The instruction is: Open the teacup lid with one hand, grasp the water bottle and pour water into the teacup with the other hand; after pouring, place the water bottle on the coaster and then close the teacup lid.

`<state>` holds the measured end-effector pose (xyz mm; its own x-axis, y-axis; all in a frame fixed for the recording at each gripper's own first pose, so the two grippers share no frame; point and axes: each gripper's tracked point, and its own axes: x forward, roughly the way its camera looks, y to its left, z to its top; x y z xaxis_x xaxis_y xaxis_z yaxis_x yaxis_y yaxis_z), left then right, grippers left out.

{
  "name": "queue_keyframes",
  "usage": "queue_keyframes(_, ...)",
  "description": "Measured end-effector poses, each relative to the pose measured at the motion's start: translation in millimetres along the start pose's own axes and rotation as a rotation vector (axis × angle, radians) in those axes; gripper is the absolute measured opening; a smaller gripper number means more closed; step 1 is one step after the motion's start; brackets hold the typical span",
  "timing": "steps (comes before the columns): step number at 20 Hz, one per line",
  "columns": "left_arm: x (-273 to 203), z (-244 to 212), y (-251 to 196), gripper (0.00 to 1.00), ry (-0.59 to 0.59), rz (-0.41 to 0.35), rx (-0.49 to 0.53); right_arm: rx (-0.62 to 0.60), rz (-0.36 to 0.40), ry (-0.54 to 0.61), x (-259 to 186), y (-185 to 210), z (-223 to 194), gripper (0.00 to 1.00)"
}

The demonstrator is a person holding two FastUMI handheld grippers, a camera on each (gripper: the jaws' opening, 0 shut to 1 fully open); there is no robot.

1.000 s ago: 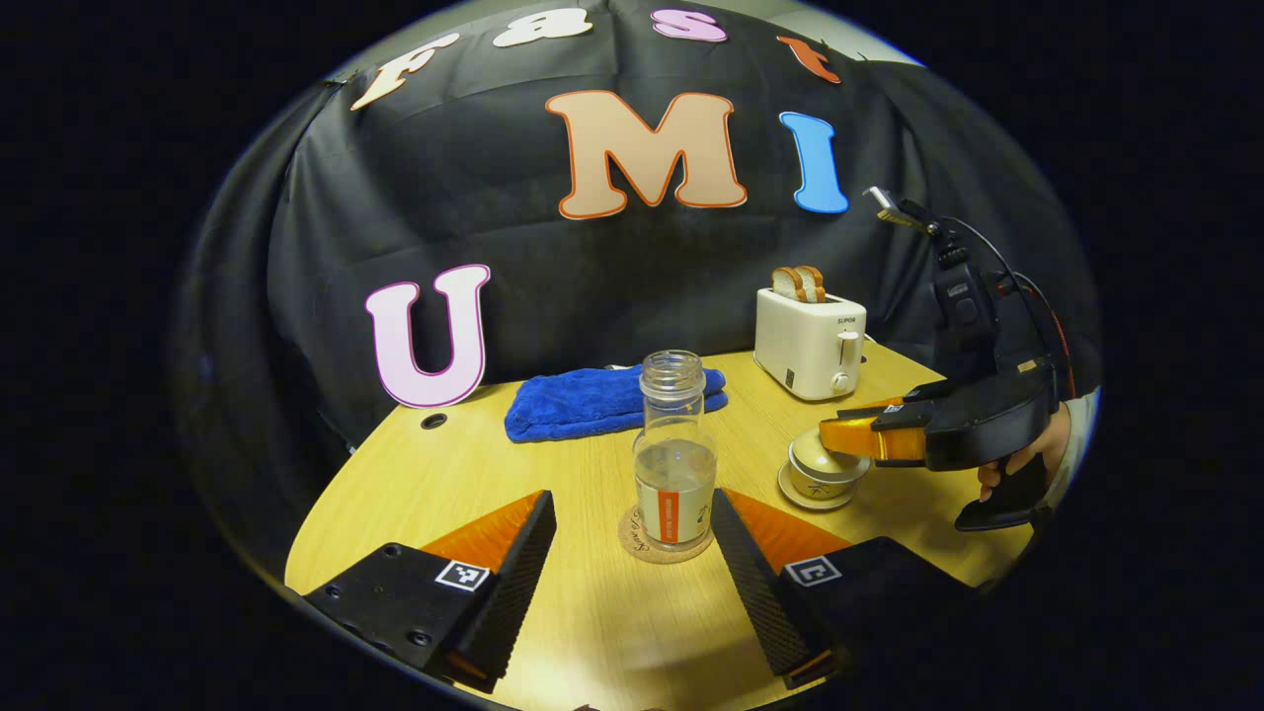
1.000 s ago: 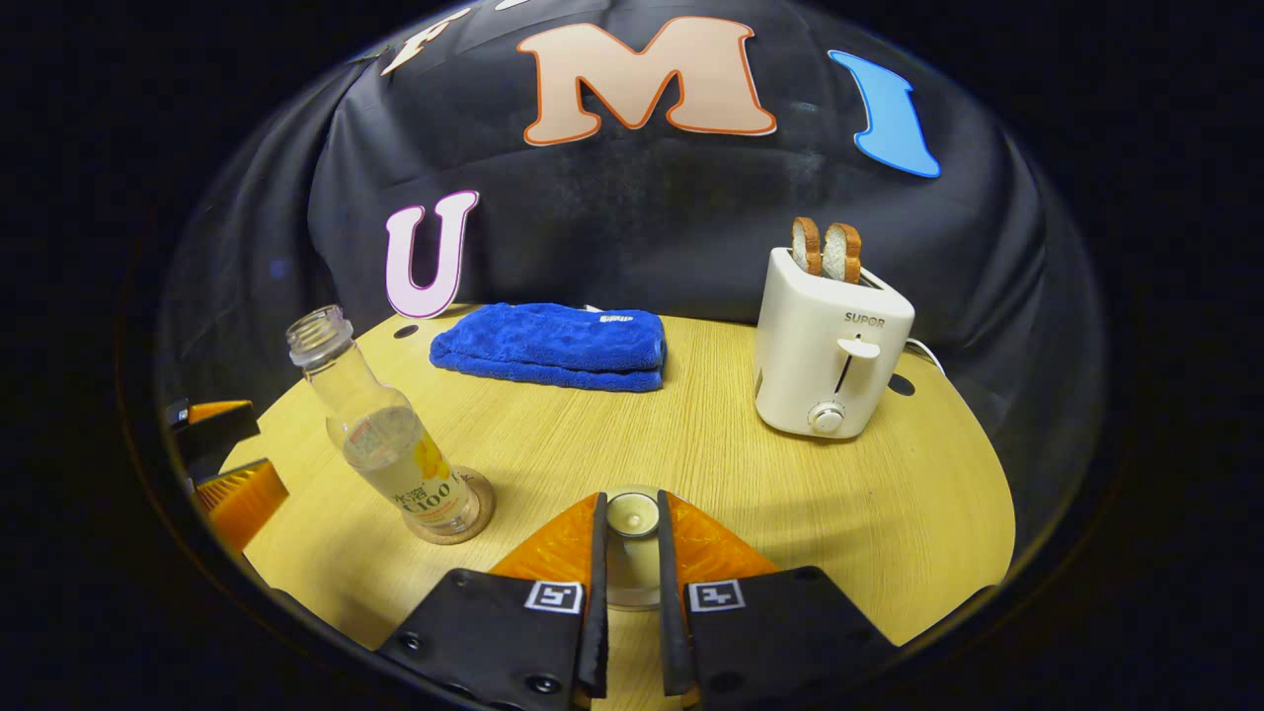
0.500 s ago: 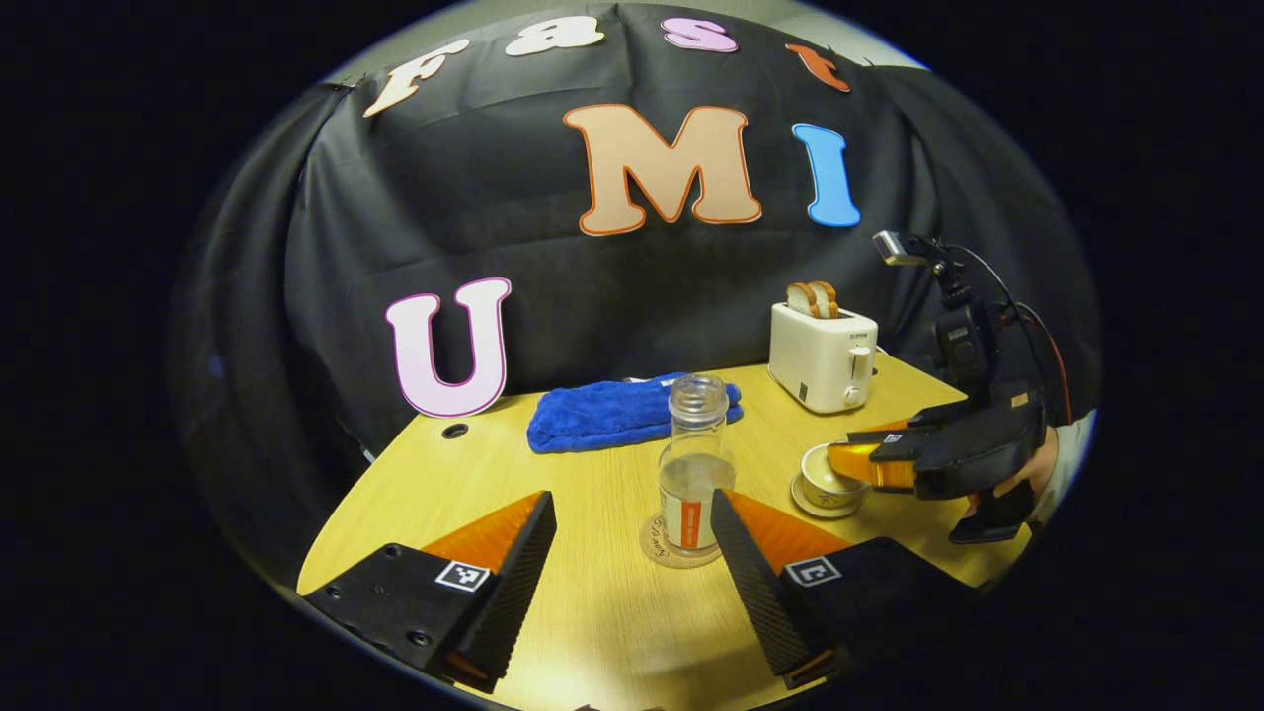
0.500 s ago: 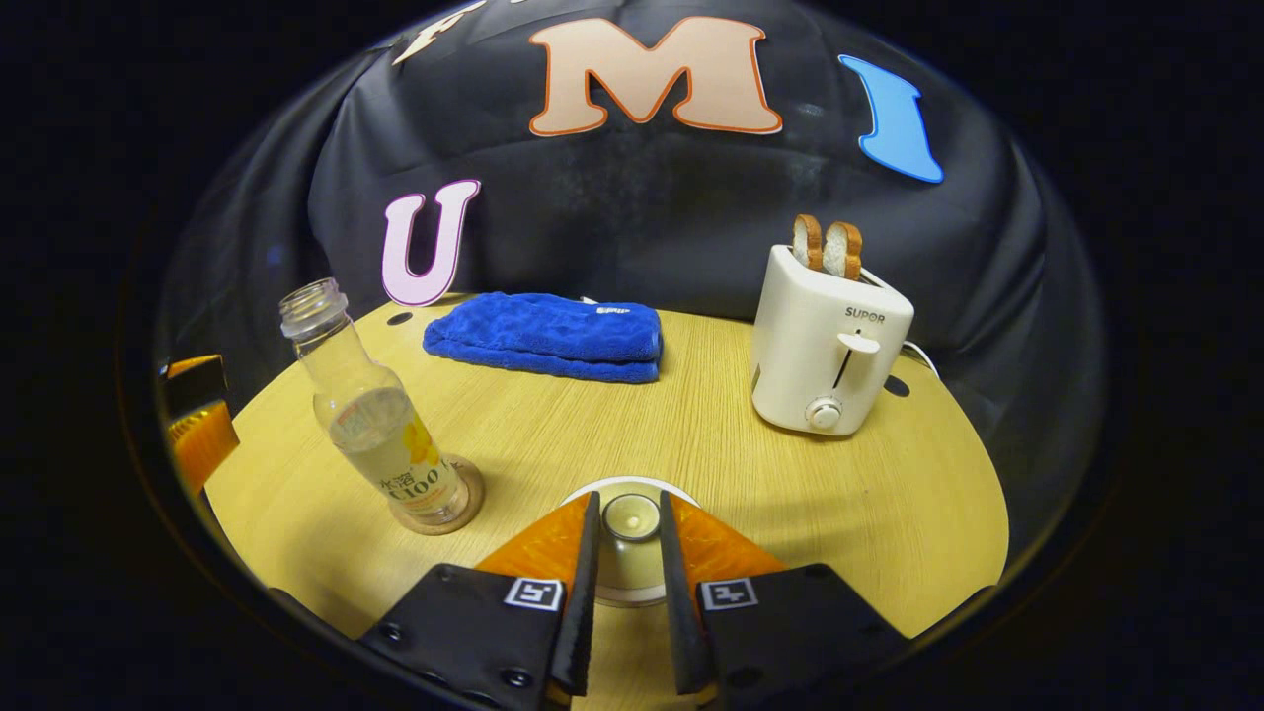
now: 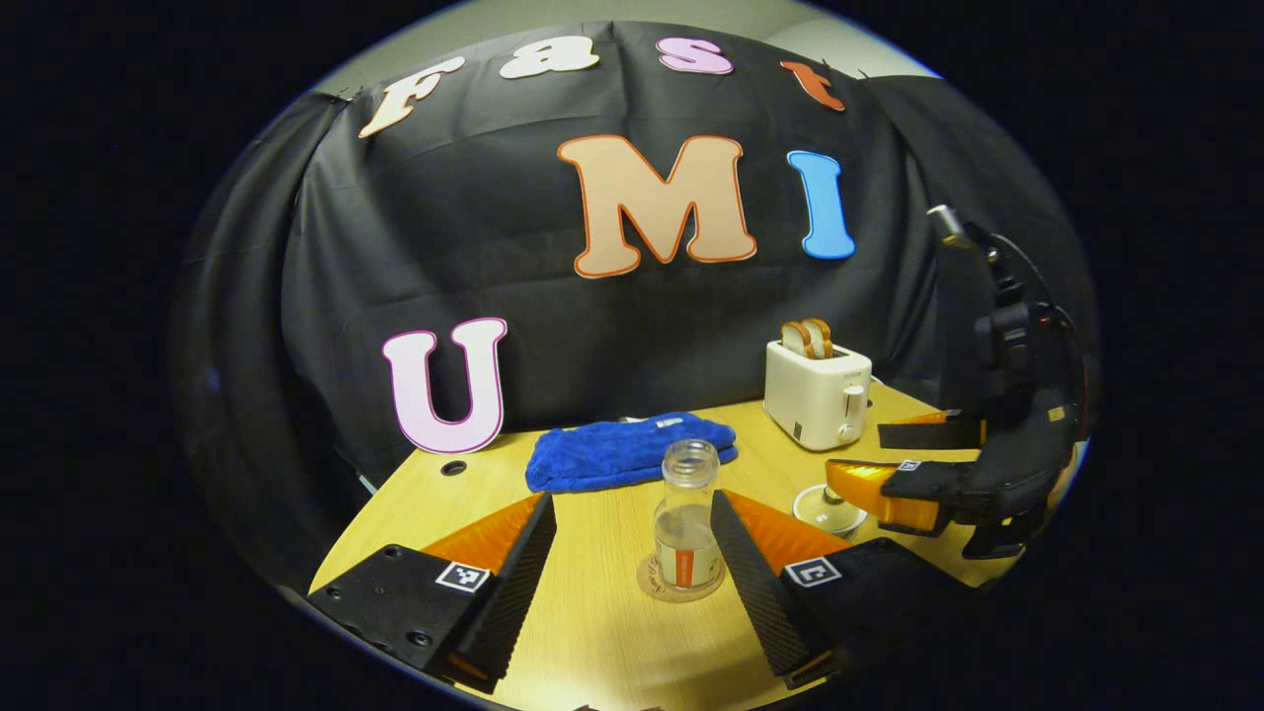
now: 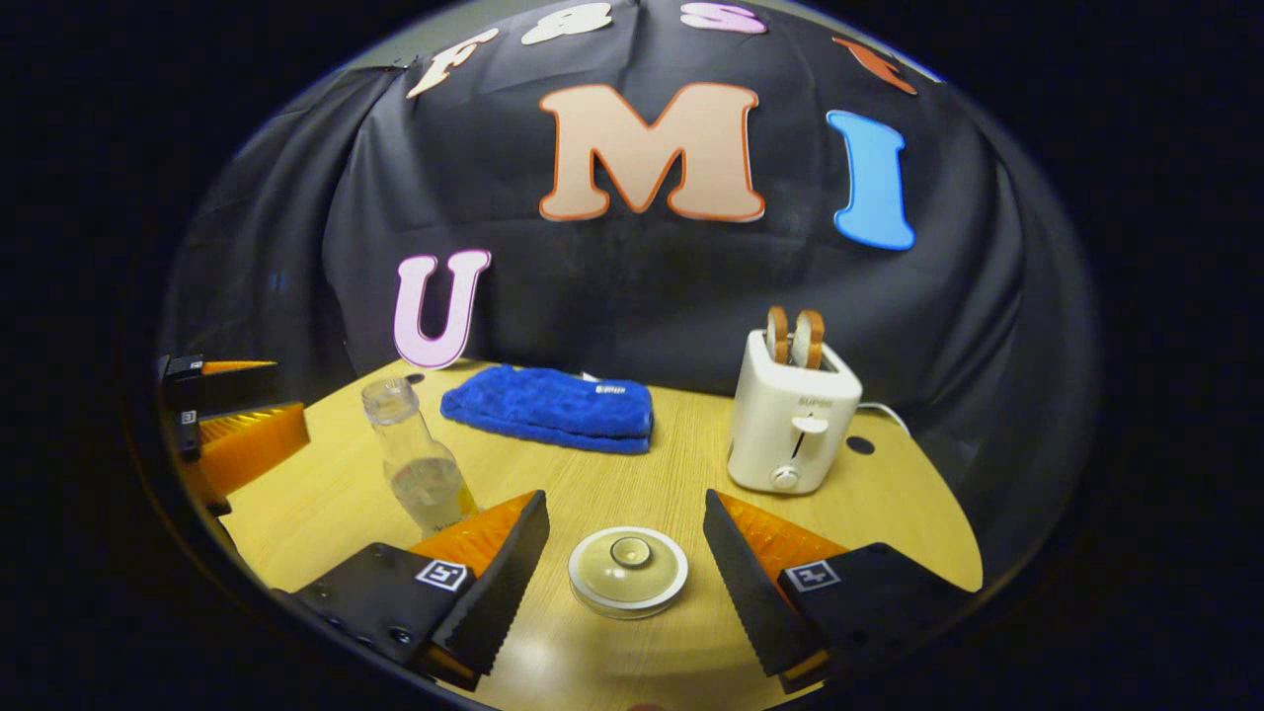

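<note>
The tabletop [image 6: 691, 464] carries everything: a toaster [image 6: 790, 425] ahead and to the right of the right tool, a folded blue towel [image 6: 548, 407] ahead and to its left, then the task's own smaller things.

The water bottle [image 5: 686, 513], uncapped and part full, stands upright on the coaster [image 5: 654, 585] straight ahead of the left tool [image 5: 632, 573], between its two fingers but touched by neither. That tool is spread wide and carries nothing.

The teacup [image 6: 628, 571], with its lid [image 6: 629, 553] seated on it, sits straight ahead of the right tool [image 6: 626, 578], centred in the gap, apart from both fingers. This tool too is wide and empty. In the left gripper view it hangs above and to the right of the cup [image 5: 829, 509].

Judging by how things lie, the task looks finished: bottle on coaster, lid on cup. What is in hand is getting clear. To do that well, draw each tool straight back and up along its own line, fingers kept wide, so no finger brushes the tall bottle, which would tip easily, or nudges the loose lid off centre. Avoid any sideways sweep near the bottle's neck.
</note>
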<state>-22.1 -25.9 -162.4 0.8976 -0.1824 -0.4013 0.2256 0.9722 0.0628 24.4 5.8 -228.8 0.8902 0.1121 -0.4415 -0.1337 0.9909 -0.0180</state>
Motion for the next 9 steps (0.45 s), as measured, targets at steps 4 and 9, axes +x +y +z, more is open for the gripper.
queue_keyframes(4, -1, 20, 0, 0.92, -0.050, 0.005, -0.020, 0.011, -0.046, -0.092, -37, -12, 33, 0.96)
queue_keyframes(9, -8, 37, -2, 0.92, -0.097, 0.025, -0.059, 0.034, -0.055, -0.174, -77, -6, 59, 0.95)
